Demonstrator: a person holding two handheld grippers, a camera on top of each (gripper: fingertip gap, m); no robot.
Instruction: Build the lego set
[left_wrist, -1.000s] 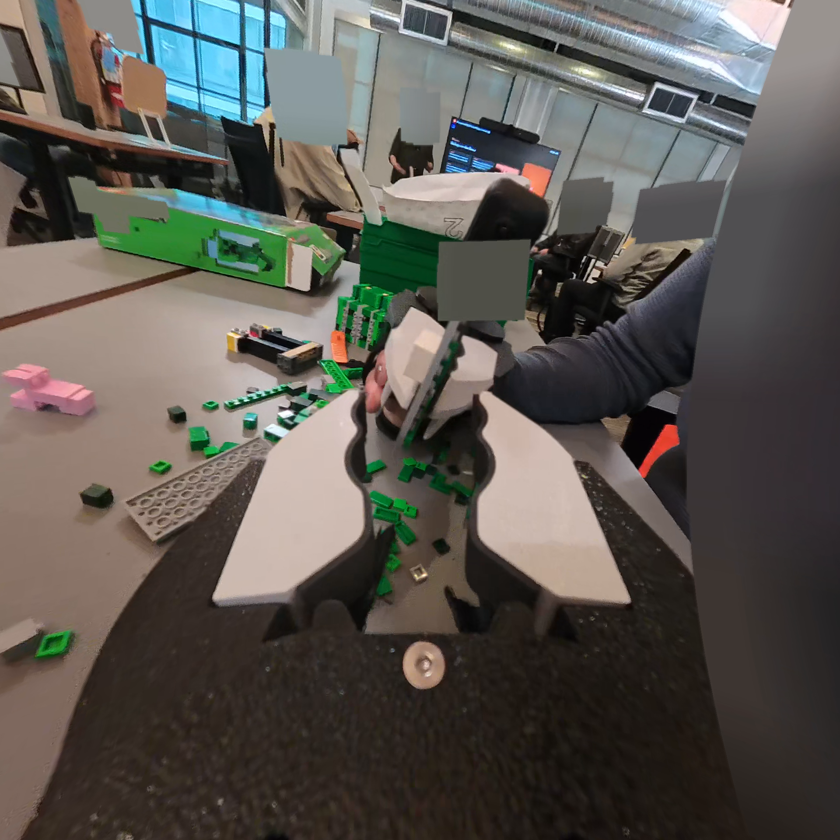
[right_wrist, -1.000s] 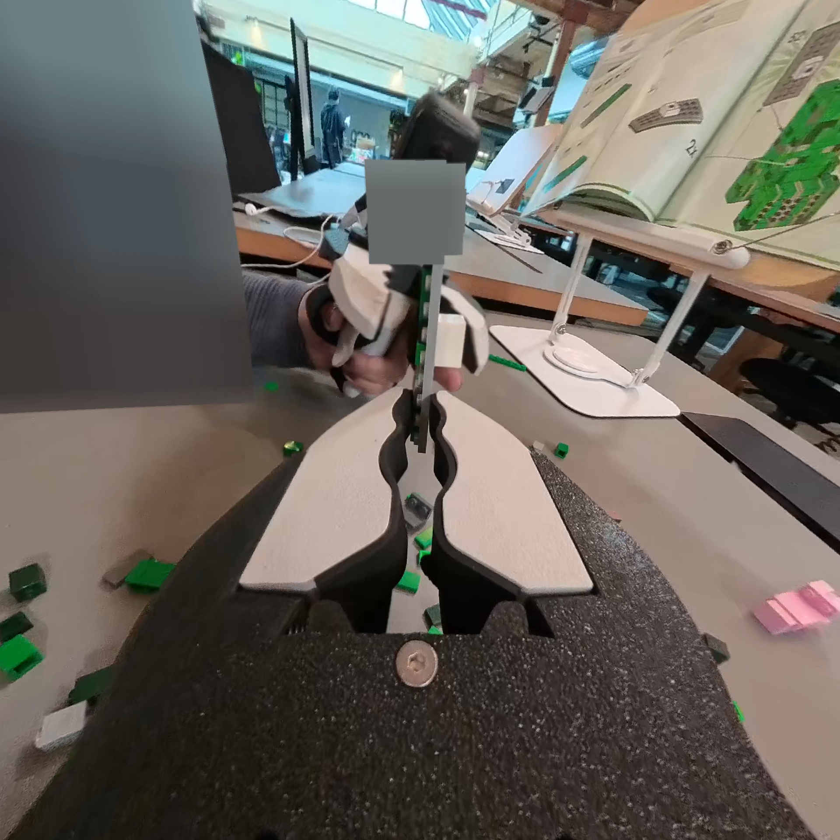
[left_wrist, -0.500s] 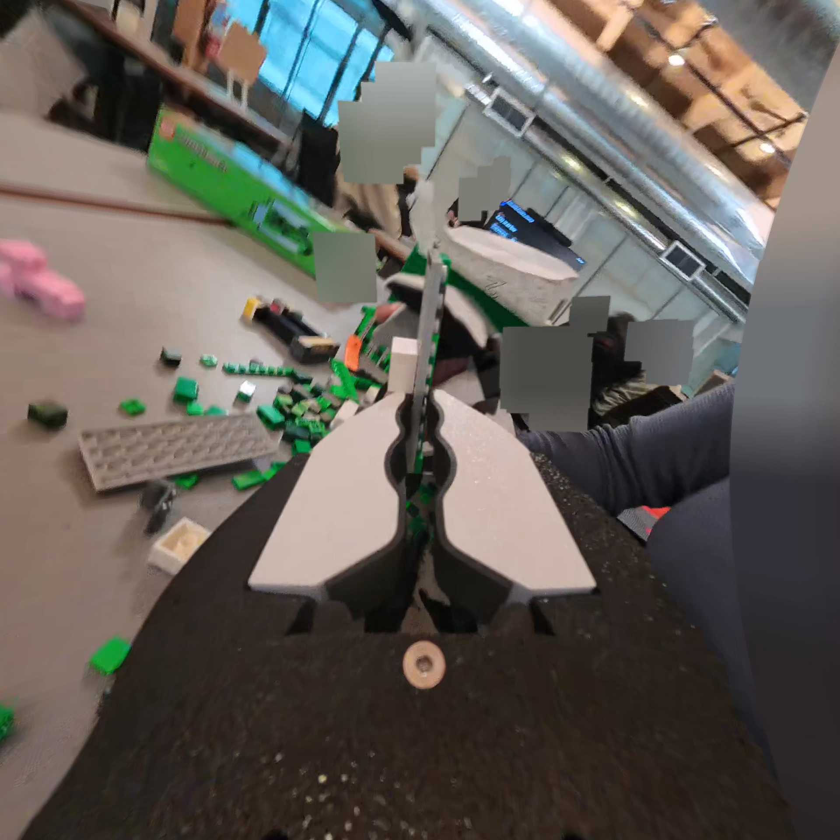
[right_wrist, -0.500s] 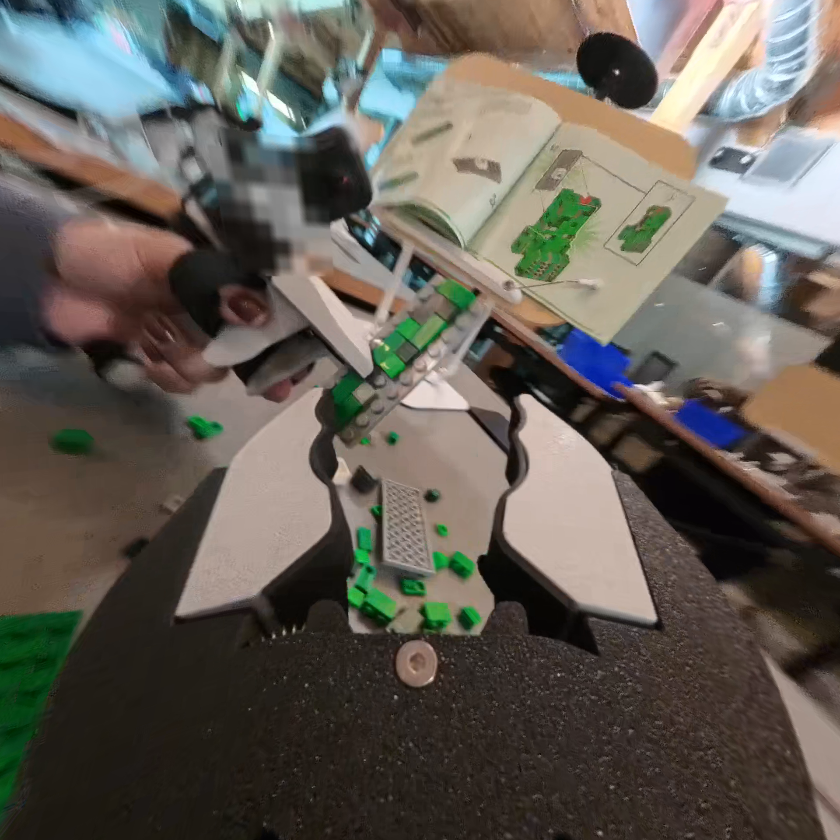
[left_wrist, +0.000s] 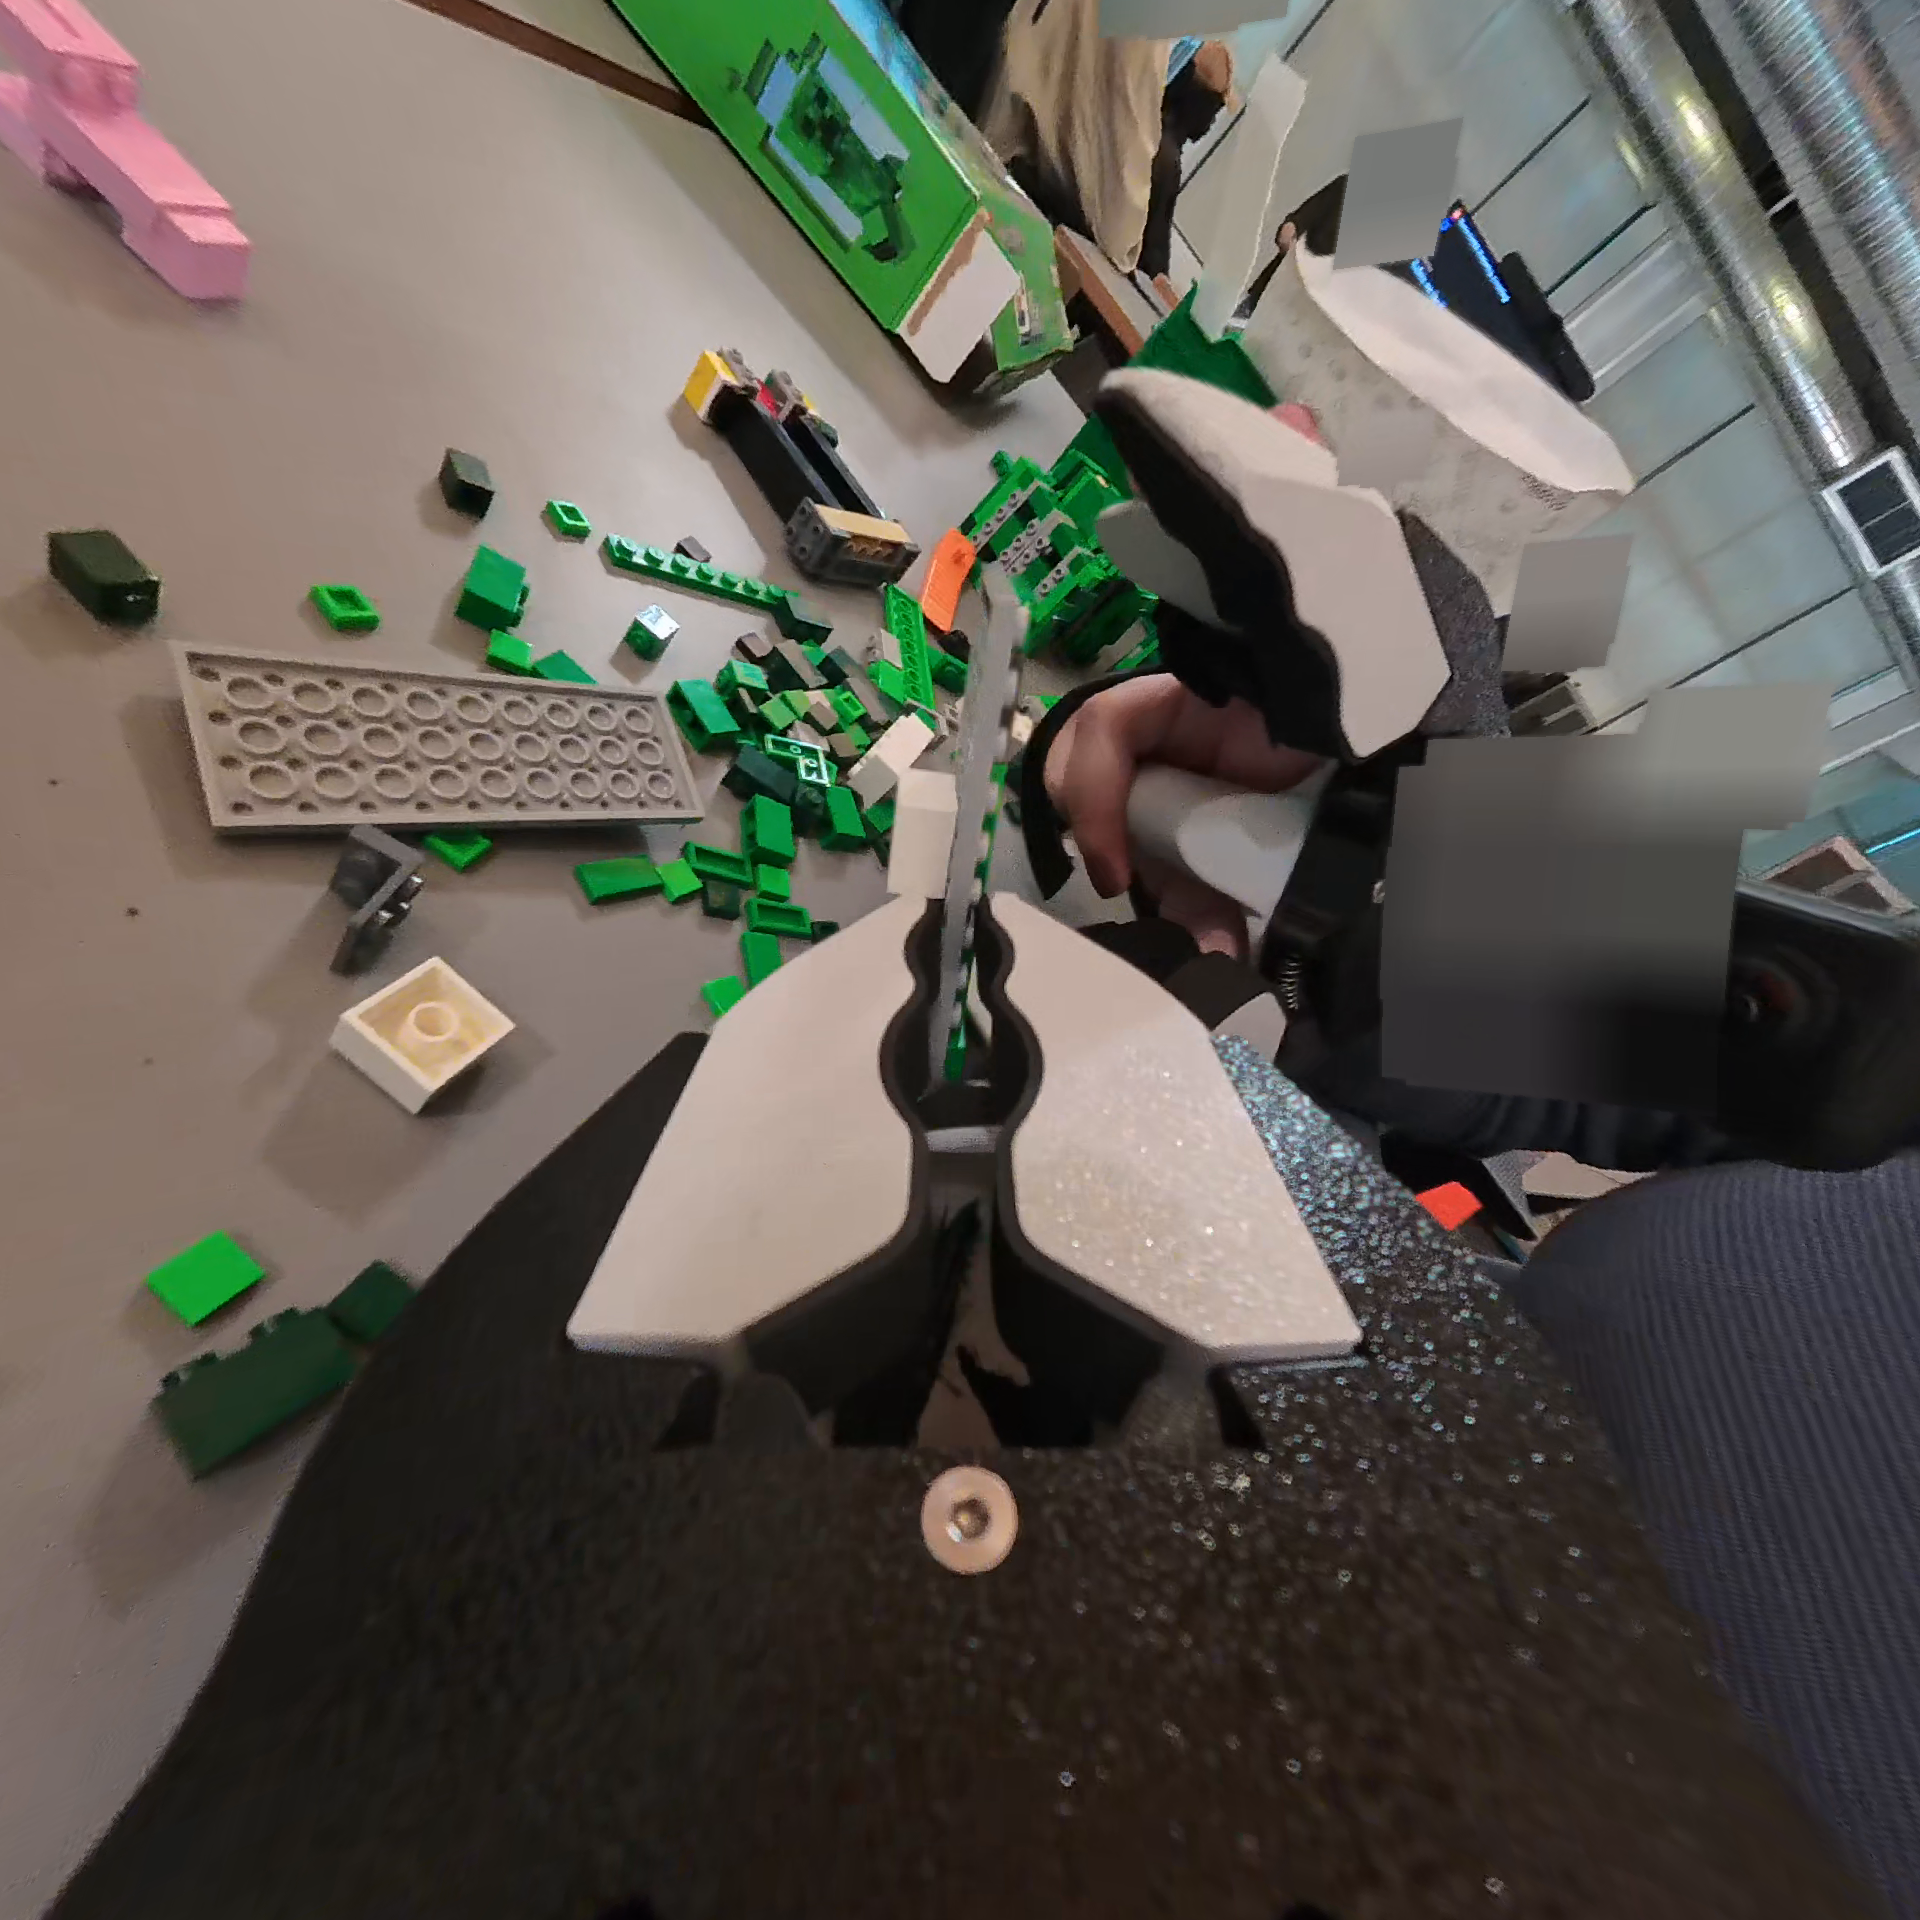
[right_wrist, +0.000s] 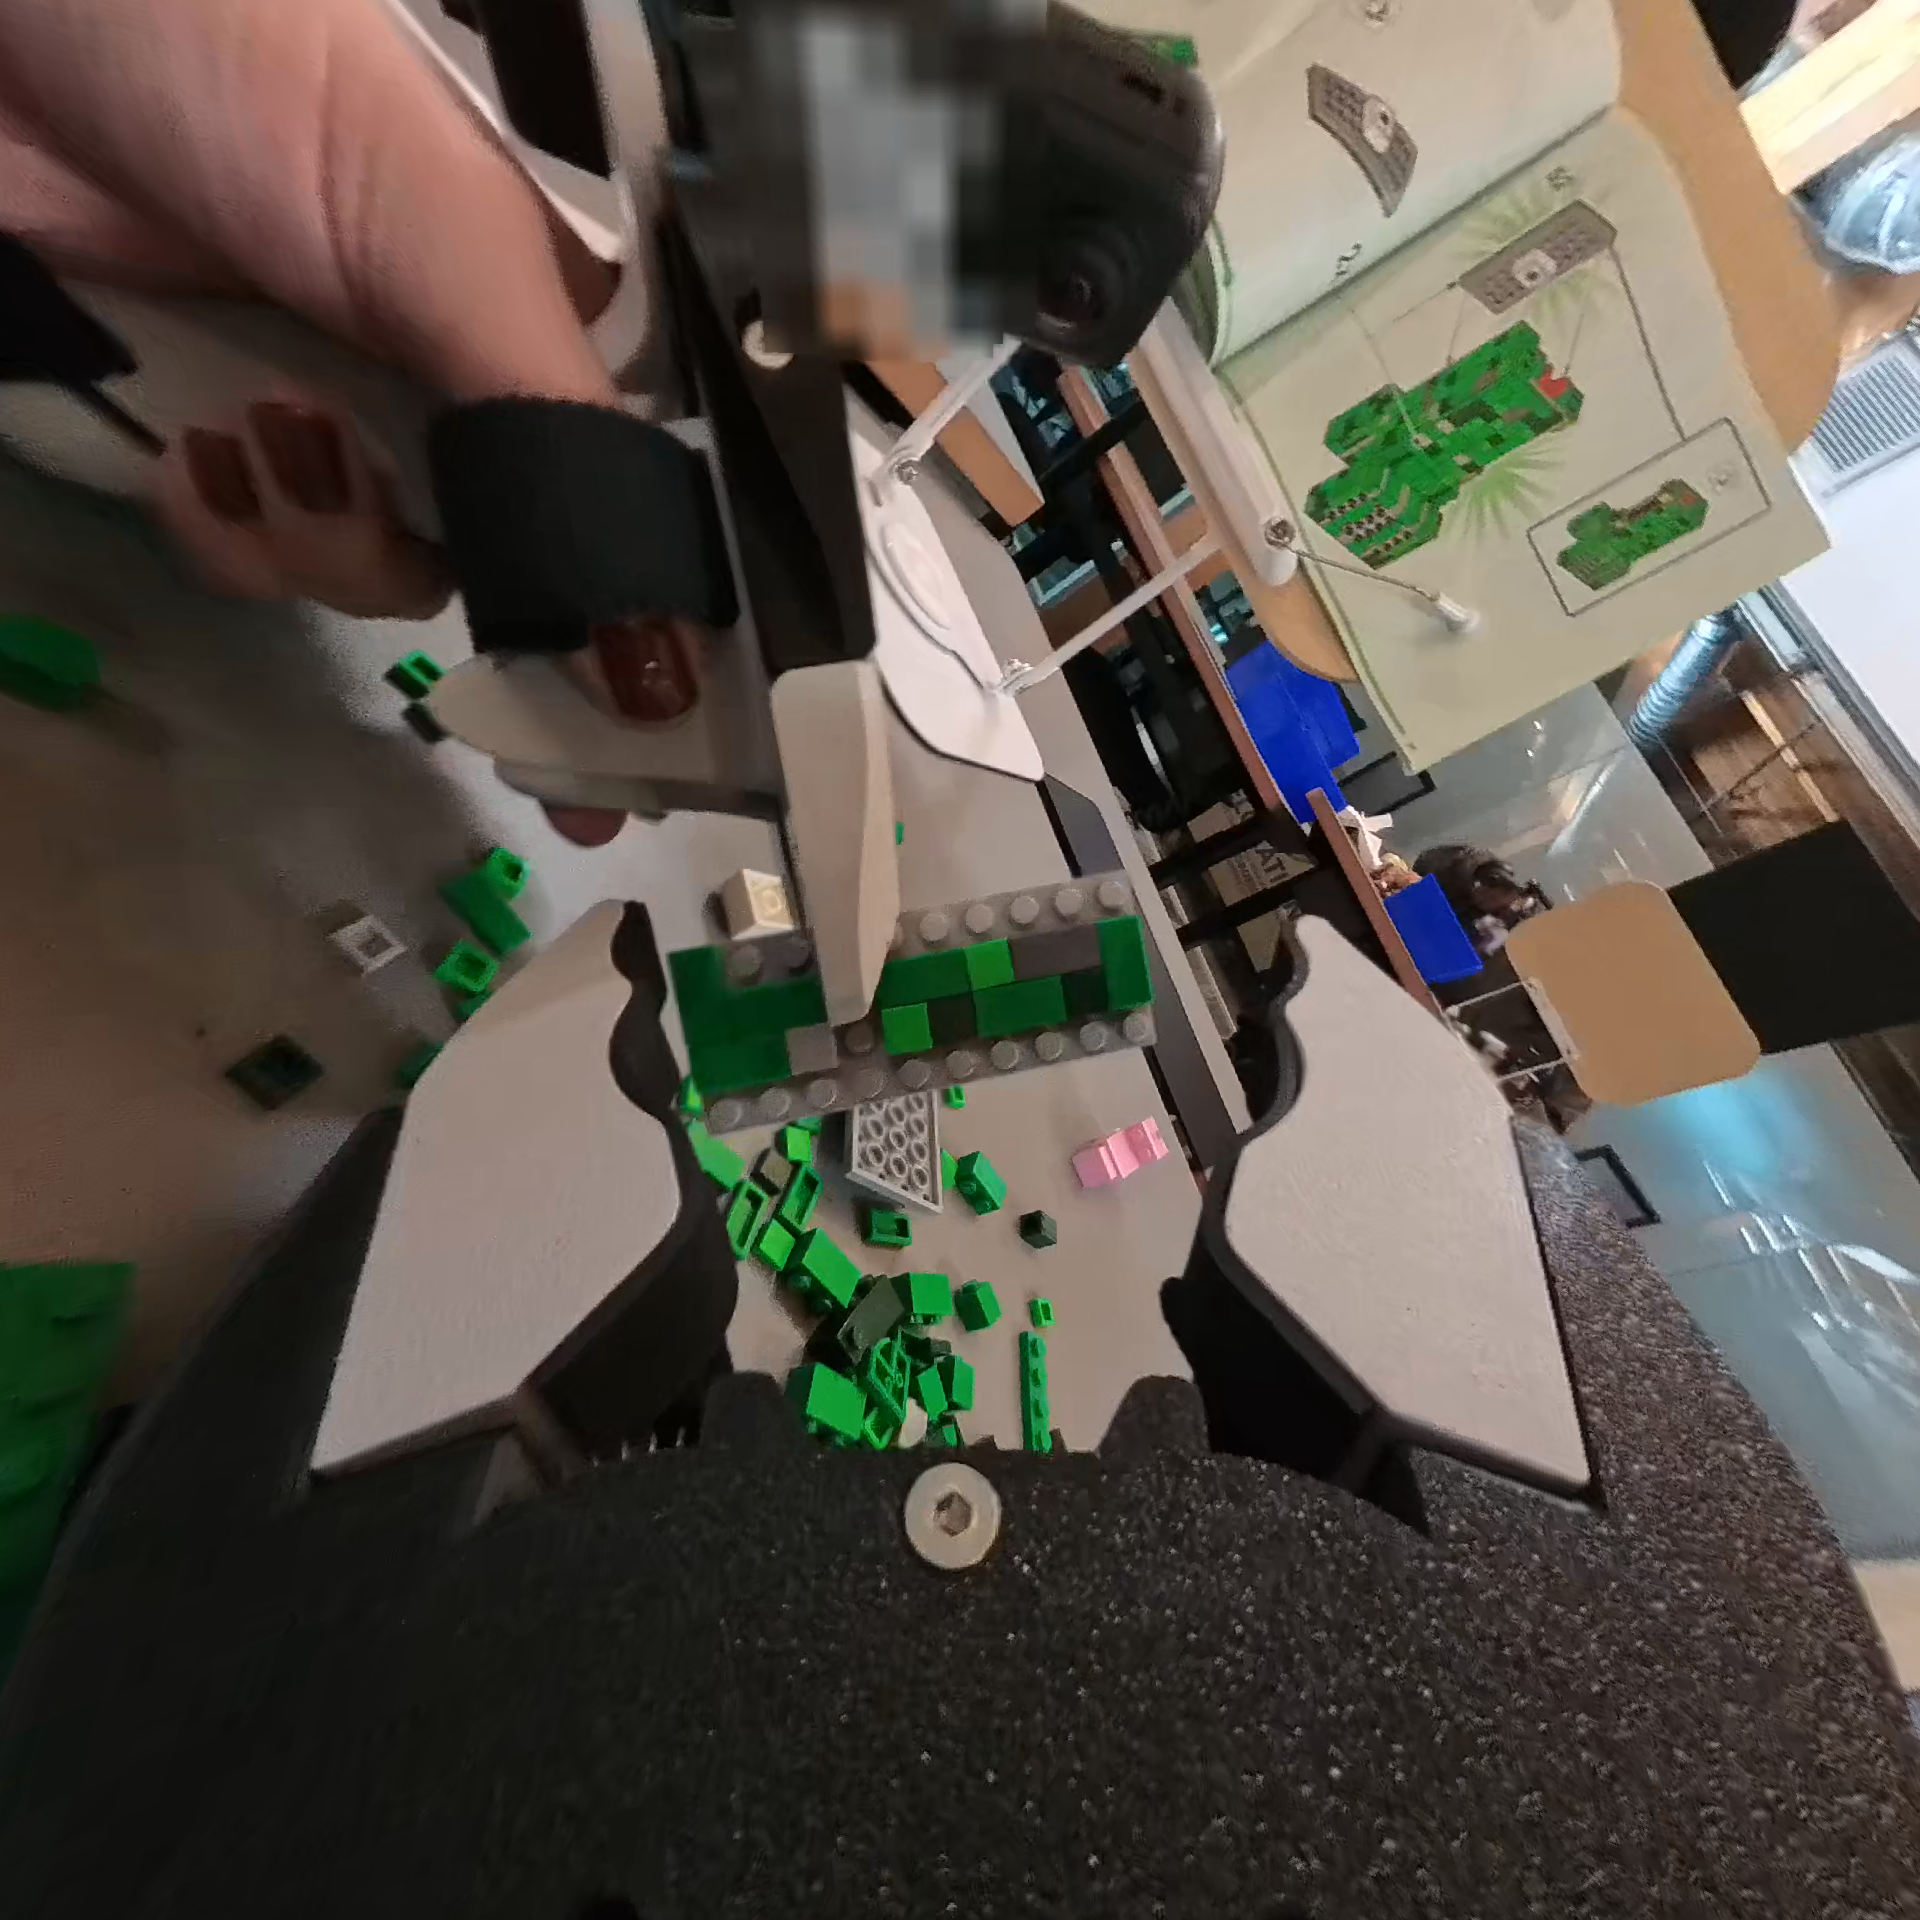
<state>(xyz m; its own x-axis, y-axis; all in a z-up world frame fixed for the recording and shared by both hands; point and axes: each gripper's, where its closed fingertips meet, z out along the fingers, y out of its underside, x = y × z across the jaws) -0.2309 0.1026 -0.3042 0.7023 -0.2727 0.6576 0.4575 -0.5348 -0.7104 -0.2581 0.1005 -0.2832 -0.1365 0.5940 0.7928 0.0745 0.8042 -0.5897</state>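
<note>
- The grey plate (left_wrist: 977, 790), partly tiled green, is held edge-on above the desk (left_wrist: 312, 395), clamped in the left claw (left_wrist: 961, 925).
- The right claw (right_wrist: 956, 997) gapes wide, empty, just before it.
- Loose green bricks (left_wrist: 769, 727), a second grey plate (left_wrist: 426, 748), a pink model (left_wrist: 125, 187) and a green box (left_wrist: 852, 177) litter the desk.
- An open booklet (right_wrist: 1507, 416) stands behind.

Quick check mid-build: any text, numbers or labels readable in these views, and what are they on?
Instruction booklet: small step numerals by the diagrams, which I don't transcribe.
Green box: print too blurred to read.
Monitor: screen text too small.
Grey plate: none visible.
</note>
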